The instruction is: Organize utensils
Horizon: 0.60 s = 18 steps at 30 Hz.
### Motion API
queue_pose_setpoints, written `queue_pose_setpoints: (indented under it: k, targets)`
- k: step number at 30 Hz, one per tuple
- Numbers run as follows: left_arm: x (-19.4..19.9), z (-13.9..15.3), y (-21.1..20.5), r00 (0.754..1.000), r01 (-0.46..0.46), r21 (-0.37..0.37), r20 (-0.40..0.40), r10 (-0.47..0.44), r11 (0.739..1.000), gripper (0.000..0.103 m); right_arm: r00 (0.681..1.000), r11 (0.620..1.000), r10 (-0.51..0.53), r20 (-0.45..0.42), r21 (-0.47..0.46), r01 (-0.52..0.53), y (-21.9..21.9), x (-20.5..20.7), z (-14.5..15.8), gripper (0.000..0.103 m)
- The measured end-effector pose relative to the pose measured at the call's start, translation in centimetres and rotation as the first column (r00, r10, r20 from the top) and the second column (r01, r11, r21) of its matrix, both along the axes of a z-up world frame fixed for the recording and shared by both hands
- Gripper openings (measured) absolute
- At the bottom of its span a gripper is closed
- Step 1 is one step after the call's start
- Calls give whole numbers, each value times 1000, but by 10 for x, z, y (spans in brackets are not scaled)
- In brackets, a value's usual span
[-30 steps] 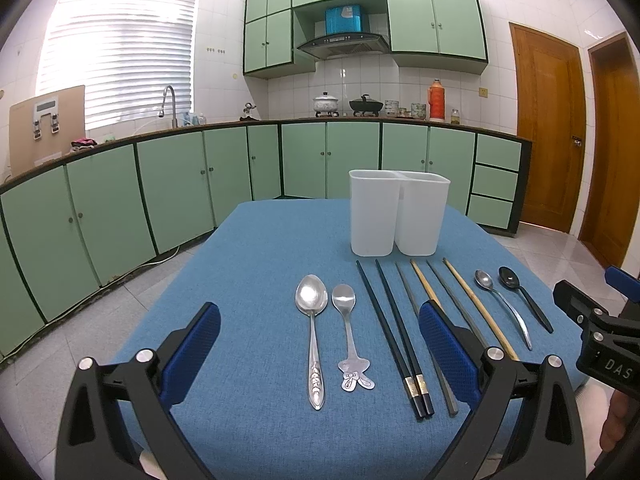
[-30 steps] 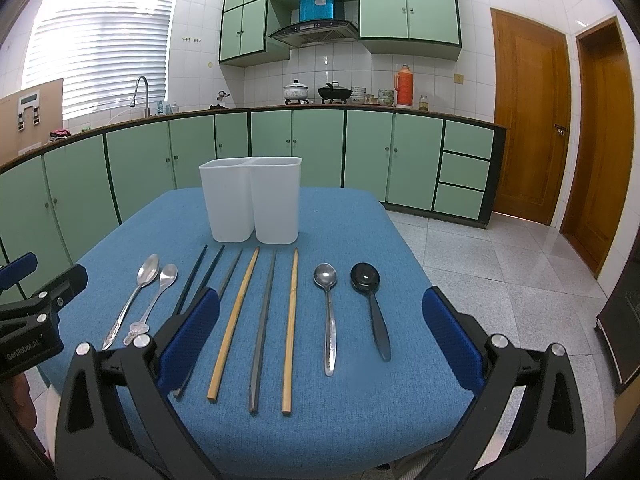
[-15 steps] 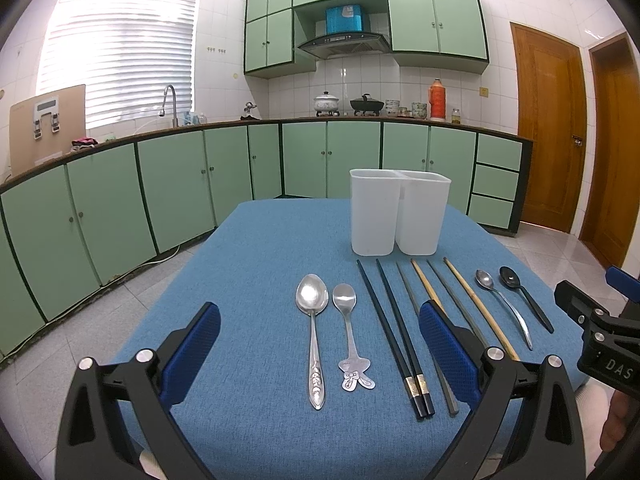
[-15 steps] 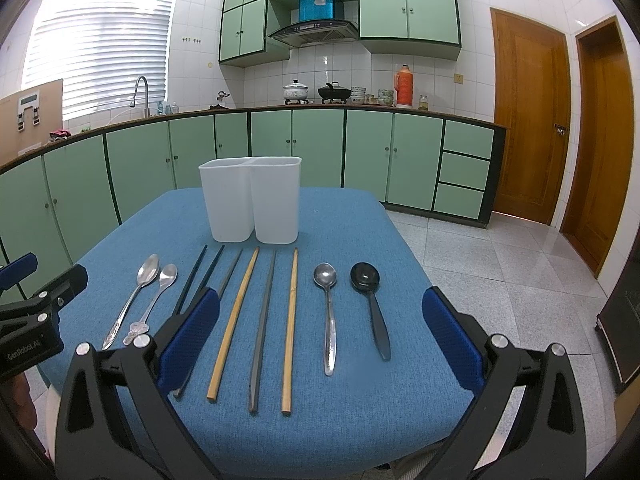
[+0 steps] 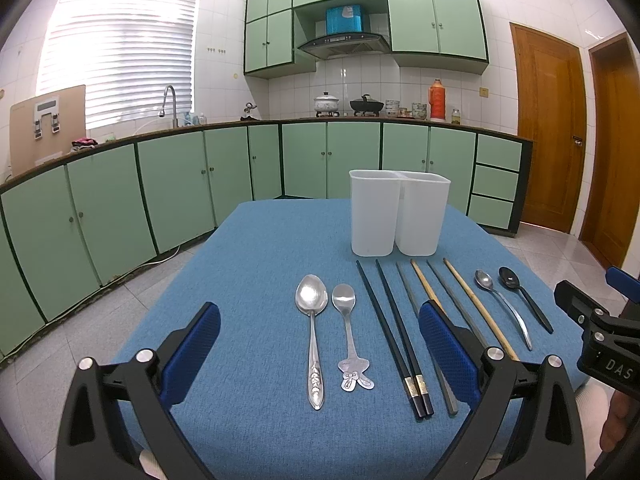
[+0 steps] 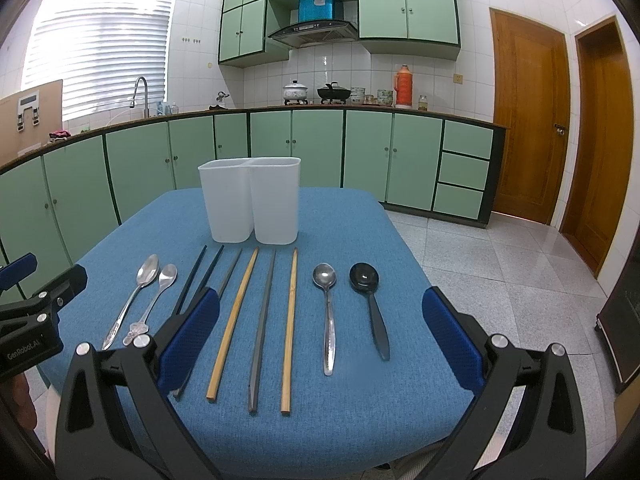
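Nothing has been picked up yet, so this looks like the very start of the job. All the utensils lie in a neat row on the blue table [image 5: 256, 264], and the white holder [image 5: 398, 212] stands behind them at the far side. The holder has two bins side by side, and from here I cannot see anything sticking out of them.

From the left side of the row there is a big silver spoon [image 5: 312, 332], then a small spoon with a cartoon handle [image 5: 350, 336], then two black chopsticks [image 5: 394, 332] lying close together. After those come two grey chopsticks mixed in with two wooden chopsticks [image 6: 260, 320], then a thin silver spoon [image 6: 327, 312] and a black spoon [image 6: 370, 304] at the right end.

The left hand-held gripper [image 5: 318, 354] is spread wide and holds nothing. It hovers over the near edge of the table, with the two left spoons between its blue pads. The right hand-held gripper [image 6: 320, 344] is spread wide too and is empty, with the wooden and grey chopsticks and the right spoons in front of it.

The next move is probably to choose one utensil, come down over its handle and squeeze it. The things are thin and lie flat, so the pads must go low, close to the cloth. Spoons likely go in one bin and chopsticks in the other.
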<state>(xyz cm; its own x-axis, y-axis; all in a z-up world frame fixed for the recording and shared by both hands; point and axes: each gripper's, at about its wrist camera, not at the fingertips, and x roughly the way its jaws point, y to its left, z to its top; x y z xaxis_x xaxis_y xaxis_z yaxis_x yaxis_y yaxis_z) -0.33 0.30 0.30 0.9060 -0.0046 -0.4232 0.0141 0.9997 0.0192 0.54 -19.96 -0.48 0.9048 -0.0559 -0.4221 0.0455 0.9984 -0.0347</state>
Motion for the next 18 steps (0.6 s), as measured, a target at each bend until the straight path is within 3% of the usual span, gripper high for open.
queue_pose_setpoints:
  k: [18]
  targets:
    - [0, 0, 0, 1000, 0, 0, -1, 0, 1000, 97, 1000, 1000, 0, 0, 0, 0, 0, 0, 0, 98]
